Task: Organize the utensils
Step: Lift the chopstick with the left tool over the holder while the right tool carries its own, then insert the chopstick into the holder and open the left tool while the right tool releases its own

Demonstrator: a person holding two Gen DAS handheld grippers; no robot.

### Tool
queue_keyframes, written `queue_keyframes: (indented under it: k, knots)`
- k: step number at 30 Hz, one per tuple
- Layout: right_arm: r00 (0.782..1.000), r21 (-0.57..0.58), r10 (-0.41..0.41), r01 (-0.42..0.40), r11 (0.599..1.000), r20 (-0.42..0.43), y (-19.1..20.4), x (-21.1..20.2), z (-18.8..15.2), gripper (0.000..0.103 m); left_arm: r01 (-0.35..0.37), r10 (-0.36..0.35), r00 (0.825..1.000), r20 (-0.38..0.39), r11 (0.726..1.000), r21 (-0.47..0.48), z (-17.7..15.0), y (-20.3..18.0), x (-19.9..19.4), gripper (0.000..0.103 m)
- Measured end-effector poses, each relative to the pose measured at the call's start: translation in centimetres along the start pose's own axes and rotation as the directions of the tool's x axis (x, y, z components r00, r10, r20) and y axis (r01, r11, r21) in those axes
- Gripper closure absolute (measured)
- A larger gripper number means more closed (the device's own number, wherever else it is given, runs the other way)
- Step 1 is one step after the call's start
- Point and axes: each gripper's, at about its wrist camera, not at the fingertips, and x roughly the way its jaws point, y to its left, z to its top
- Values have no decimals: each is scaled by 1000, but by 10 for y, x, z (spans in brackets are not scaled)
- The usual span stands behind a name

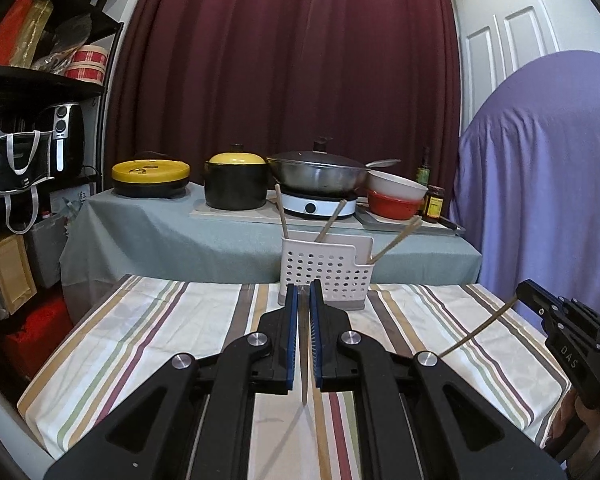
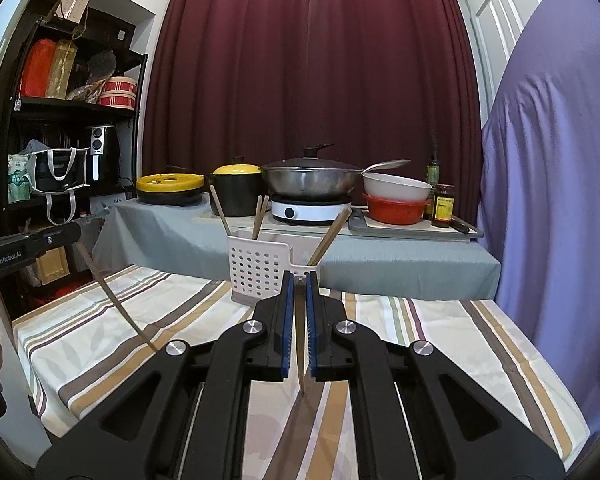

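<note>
**Two chopsticks held, both with room to slip before the holder**

Each gripper is clamped on a single chopstick. The left gripper [image 1: 304, 292] pinches the left chopstick [image 1: 303, 364] between its blue pads, the thin stick running down out of the jaws with its tip hanging above the striped cloth. The right gripper [image 2: 299, 280] holds the right chopstick [image 2: 300, 352] in the same way. Seen from the other side, each stick slants long and free below its gripper, so most of its length is unsupported.

The white perforated holder [image 1: 324, 270] stands at the far edge of the desk [image 1: 172, 320], ahead of both grippers, with several chopsticks already leaning outward in its two compartments.

The likely trouble: a round, slender stick gripped near one end may pivot or slide in the pads, and then its tip would miss the opening. Coming in slanted, it could knock the leaning sticks or catch the rim and tip the light holder off the near edge. Both grippers converging together could also cross sticks.
</note>
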Motion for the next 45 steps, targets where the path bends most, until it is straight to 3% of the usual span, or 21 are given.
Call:
queue_keyframes:
  k: [13, 26, 37, 45]
  knots:
    - [1000, -25, 24, -24, 999, -6, 6, 20, 22, 97, -37, 37, 999, 24, 999, -2, 18, 6, 8, 96]
    - [997, -18, 70, -70, 997, 34, 0, 60, 64, 97, -7, 8, 999, 37, 999, -38, 52, 19, 41, 96]
    - [988, -59, 44, -35, 998, 151, -8, 107, 111, 97, -1, 8, 990, 142, 999, -47, 102, 23, 83, 96]
    - [978, -19, 47, -44, 999, 205, -22, 153, 137, 97, -1, 9, 978, 210, 999, -38, 137, 21, 111, 96]
